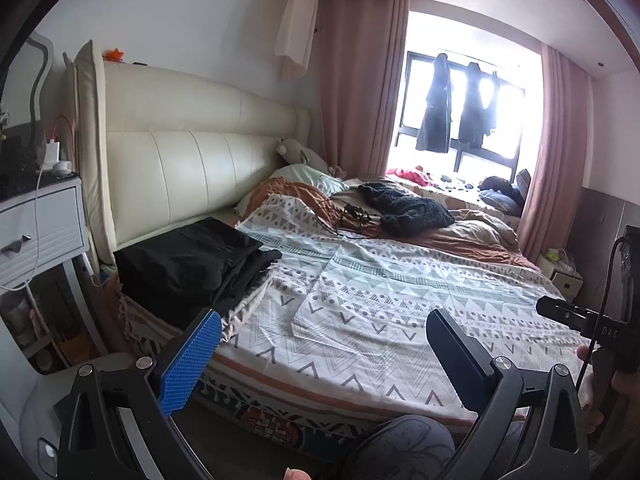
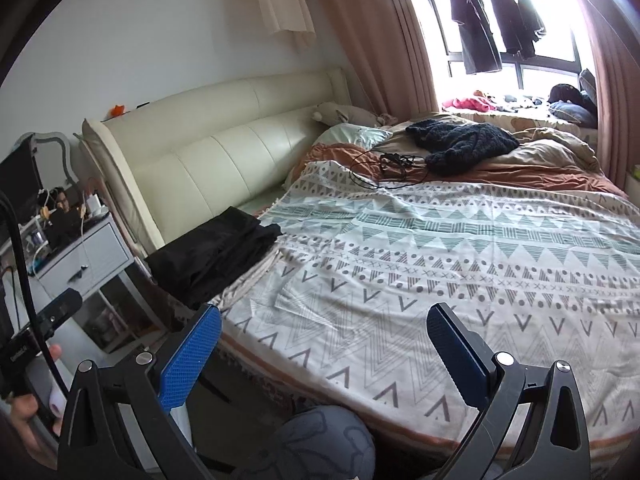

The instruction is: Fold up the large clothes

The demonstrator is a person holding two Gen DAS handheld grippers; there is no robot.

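A stack of folded black clothes (image 1: 188, 264) (image 2: 216, 256) lies at the bed's near-left corner by the headboard. A dark knitted garment (image 1: 408, 208) (image 2: 460, 144) lies crumpled at the far side of the bed. My left gripper (image 1: 324, 340) hangs open above the bed's front edge, with nothing between its fingers. My right gripper (image 2: 324, 340) is likewise open and empty over the patterned quilt (image 1: 400, 308) (image 2: 460, 264), well short of both garments.
A tangle of black cables (image 1: 348, 216) (image 2: 392, 164) lies next to the knitted garment. A white nightstand (image 1: 40, 228) (image 2: 88, 256) stands left of the bed. Dark coats (image 1: 436, 108) hang at the window. A person's knee (image 2: 320, 444) is below the grippers.
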